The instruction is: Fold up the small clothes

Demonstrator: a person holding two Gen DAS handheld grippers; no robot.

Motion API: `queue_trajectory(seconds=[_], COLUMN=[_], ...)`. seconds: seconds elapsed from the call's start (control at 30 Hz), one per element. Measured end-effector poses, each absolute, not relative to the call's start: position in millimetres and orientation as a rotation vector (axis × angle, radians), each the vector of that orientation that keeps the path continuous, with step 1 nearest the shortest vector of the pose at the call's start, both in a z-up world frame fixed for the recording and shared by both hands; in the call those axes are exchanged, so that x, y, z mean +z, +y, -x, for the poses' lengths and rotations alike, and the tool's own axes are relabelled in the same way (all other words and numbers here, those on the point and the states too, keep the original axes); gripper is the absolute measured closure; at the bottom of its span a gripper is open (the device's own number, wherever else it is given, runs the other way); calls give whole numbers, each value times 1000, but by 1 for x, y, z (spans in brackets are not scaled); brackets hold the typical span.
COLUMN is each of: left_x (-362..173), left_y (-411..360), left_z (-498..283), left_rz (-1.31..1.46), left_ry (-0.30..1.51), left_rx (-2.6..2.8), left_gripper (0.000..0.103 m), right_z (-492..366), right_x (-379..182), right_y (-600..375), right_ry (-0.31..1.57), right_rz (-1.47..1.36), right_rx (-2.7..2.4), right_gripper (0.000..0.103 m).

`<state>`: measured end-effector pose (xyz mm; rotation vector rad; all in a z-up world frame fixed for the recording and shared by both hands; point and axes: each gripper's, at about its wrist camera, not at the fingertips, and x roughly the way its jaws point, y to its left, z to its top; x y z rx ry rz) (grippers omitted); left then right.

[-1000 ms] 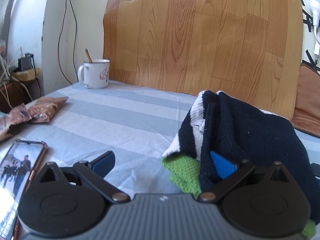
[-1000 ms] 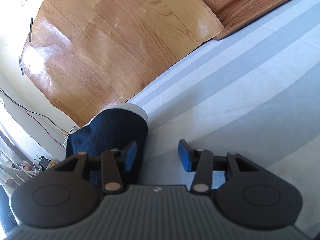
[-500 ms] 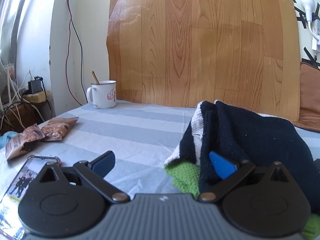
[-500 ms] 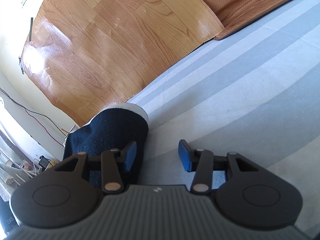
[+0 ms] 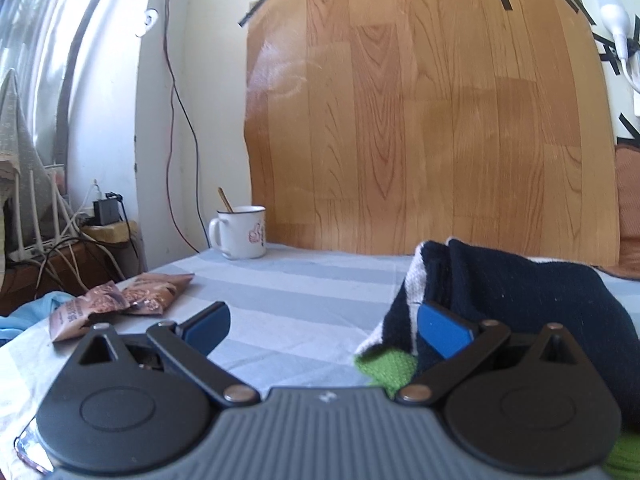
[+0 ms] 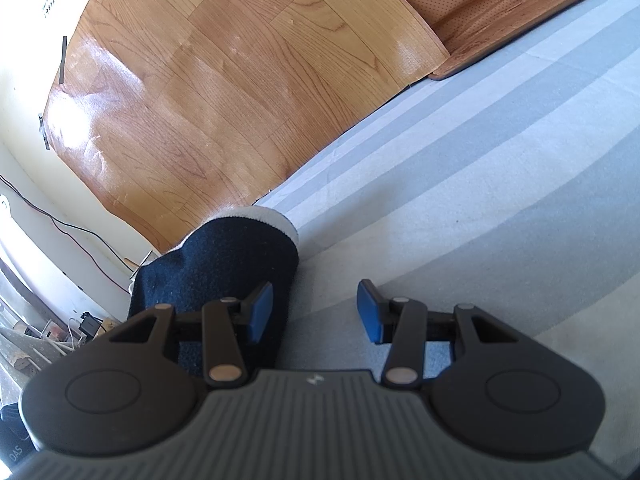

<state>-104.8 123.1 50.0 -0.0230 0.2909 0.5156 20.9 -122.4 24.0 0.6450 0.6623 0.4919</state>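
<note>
My left wrist camera sits low over the striped sheet and looks level toward the wooden panel at 12 o'clock. My right wrist camera is rolled and looks down on the sheet. Both views share the dark sock close by: at 3 o'clock left, 9 o'clock right.

One mug — perhaps two snack packets.

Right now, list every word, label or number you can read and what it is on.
"DAS": on a dark object at the right wrist view's lower left edge; possibly cut off.
Snack packets: print too blurred to read.
Mug: pink picture only, no legible words.
</note>
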Motion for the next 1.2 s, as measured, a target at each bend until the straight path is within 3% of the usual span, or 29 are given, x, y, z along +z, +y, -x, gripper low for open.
queue_trajectory(seconds=[1.2], left_x=[50], left_y=[116], left_z=[108], left_rz=[-28], left_ry=[258], left_rx=[540], left_gripper=[0], right_z=[-21], right_x=[24], right_y=[-122], right_ry=[662], right_rz=[-643], right_rx=[495], right_gripper=[52])
